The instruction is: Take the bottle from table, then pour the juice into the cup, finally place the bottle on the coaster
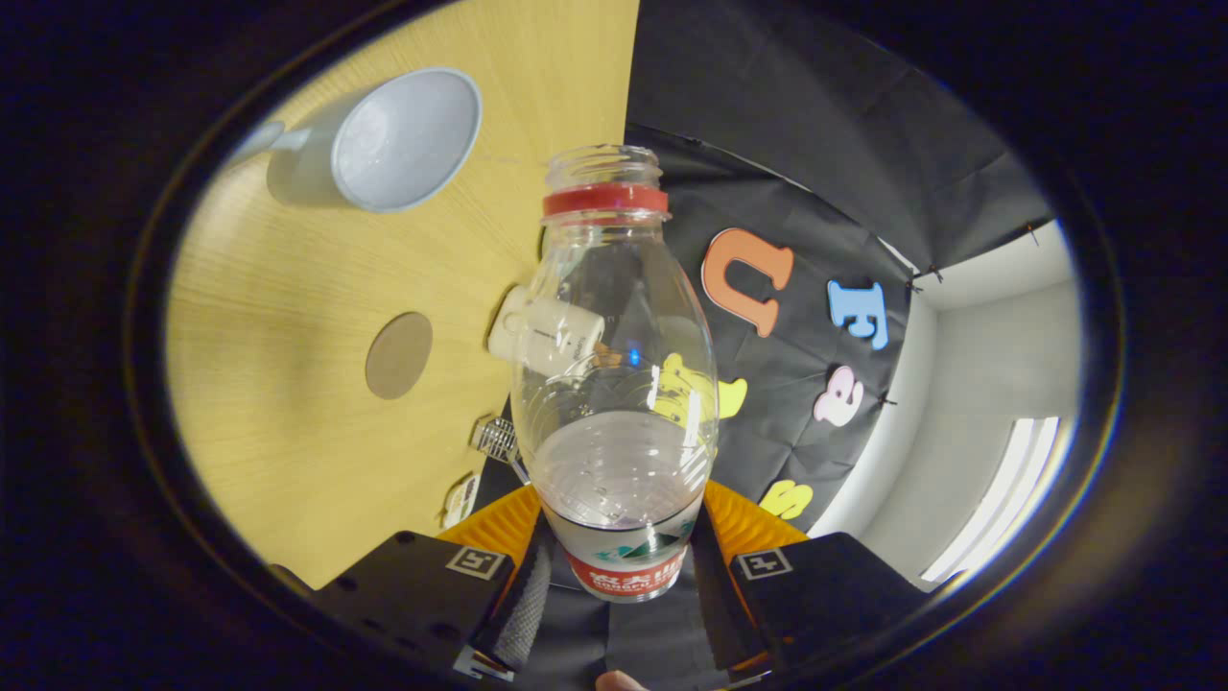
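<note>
clear bottle (614, 384) pinched in the gripper (619, 566), lifted off the wooden table (278, 288)

the fingers press on the labelled lower body from both sides. it has no cap, a red ring sits under the open neck, and a little clear liquid pools near the label end. beyond the fingers lie a round brown coaster (398, 355) and, farther off, a pale empty cup (384, 142). a small white device (545, 331) shows behind the bottle.

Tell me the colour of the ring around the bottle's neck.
Red. The ring sits just below the open threaded mouth of the clear bottle, seen in the gripper view.
</note>
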Motion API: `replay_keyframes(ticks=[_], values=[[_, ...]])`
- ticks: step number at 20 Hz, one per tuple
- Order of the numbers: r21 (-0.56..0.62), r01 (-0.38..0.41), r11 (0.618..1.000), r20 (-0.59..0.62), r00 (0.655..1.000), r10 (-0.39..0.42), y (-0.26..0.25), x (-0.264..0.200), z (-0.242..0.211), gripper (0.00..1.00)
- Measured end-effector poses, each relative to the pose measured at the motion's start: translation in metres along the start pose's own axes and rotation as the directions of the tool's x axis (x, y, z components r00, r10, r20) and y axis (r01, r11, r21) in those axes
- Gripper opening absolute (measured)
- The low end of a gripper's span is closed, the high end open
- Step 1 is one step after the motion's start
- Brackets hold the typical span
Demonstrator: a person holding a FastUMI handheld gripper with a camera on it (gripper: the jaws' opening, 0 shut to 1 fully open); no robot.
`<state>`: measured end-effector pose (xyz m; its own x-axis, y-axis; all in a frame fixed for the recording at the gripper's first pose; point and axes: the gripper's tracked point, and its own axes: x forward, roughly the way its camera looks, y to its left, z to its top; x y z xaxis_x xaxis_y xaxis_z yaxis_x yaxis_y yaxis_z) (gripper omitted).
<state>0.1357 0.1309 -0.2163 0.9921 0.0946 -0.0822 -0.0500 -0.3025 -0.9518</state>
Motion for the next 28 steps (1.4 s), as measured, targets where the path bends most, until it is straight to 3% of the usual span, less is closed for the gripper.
replay_keyframes(ticks=[3,8,12,17,19,21,23,26,28], values=[[0.115,-0.064,0.991,0.005,0.998,0.064,0.016,0.000,0.002,0.73],[0.305,-0.143,0.942,0.021,0.989,0.143,0.029,-0.010,0.005,0.73],[0.481,-0.164,0.861,0.044,0.986,0.164,0.028,-0.015,0.001,0.73],[0.702,-0.210,0.681,0.119,0.977,0.180,0.025,-0.023,0.006,0.74],[0.778,-0.246,0.579,0.167,0.968,0.187,0.022,-0.027,0.010,0.74],[0.846,-0.281,0.453,0.220,0.958,0.183,0.020,-0.029,0.012,0.74],[0.895,-0.294,0.334,0.261,0.955,0.140,0.010,-0.033,0.011,0.74],[0.934,-0.280,0.223,0.273,0.960,0.063,-0.009,-0.031,-0.007,0.73],[0.950,-0.282,0.130,0.281,0.959,0.025,-0.021,-0.028,-0.018,0.73]])
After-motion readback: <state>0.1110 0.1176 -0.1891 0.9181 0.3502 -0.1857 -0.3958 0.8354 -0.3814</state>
